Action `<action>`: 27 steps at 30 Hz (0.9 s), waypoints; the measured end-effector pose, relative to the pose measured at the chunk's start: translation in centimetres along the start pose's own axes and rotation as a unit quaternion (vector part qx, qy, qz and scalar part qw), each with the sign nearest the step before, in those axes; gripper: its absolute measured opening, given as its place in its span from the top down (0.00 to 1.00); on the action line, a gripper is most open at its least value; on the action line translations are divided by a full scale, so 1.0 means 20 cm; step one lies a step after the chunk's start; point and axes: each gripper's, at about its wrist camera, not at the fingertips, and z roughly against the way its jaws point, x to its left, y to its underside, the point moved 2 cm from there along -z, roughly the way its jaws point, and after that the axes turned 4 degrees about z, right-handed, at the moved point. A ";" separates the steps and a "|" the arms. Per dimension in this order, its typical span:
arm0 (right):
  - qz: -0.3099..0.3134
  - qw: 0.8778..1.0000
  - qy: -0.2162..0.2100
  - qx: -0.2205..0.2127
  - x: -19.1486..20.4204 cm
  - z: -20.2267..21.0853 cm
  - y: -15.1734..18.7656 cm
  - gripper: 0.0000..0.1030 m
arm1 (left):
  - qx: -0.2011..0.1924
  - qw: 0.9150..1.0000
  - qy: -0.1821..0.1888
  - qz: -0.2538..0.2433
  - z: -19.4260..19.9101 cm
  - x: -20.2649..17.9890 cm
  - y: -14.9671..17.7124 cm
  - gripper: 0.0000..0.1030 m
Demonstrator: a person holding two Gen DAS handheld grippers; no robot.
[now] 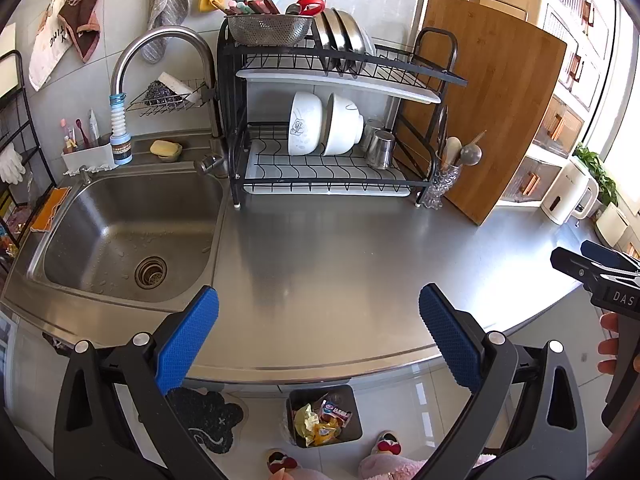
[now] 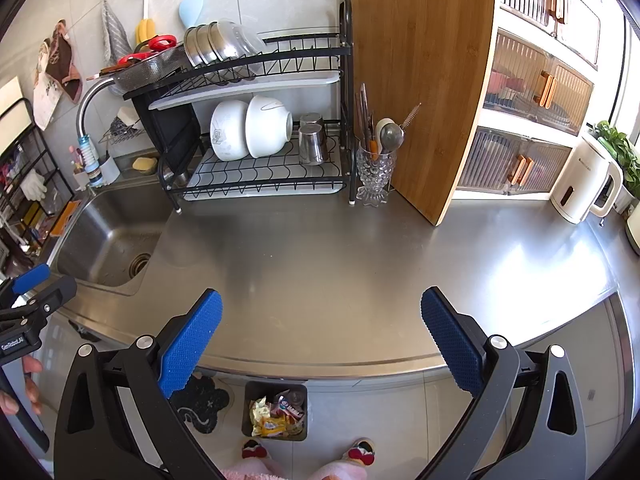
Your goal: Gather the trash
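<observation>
A dark square trash bin (image 1: 352, 396) (image 2: 250, 392) stands on the floor below the steel counter's front edge. Crumpled yellow and red-blue wrappers (image 1: 320, 420) (image 2: 276, 416) lie inside it. My left gripper (image 1: 318, 332) hangs open over the counter edge, above the bin, with nothing between its blue pads. My right gripper (image 2: 320, 334) is open too and holds nothing. Each gripper shows at the edge of the other's view: the right gripper (image 1: 592, 264) on the right, the left gripper (image 2: 36, 284) on the left. No trash is visible on the steel counter (image 1: 360, 264) (image 2: 360, 264).
A sink (image 1: 120, 232) (image 2: 108, 240) lies to the left. A two-tier dish rack (image 1: 332, 128) (image 2: 260, 136) with bowls, a glass utensil holder (image 2: 374, 172), a leaning cutting board (image 1: 492, 104) (image 2: 420, 80) and a white kettle (image 2: 584, 184) line the back. The person's slippers (image 2: 360, 452) and a dark mat (image 1: 212, 420) are on the floor.
</observation>
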 end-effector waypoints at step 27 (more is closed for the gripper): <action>-0.001 1.000 -0.003 -0.003 0.00 0.02 0.00 0.03 | 0.002 1.000 -0.002 -0.005 0.00 -0.01 0.00 0.08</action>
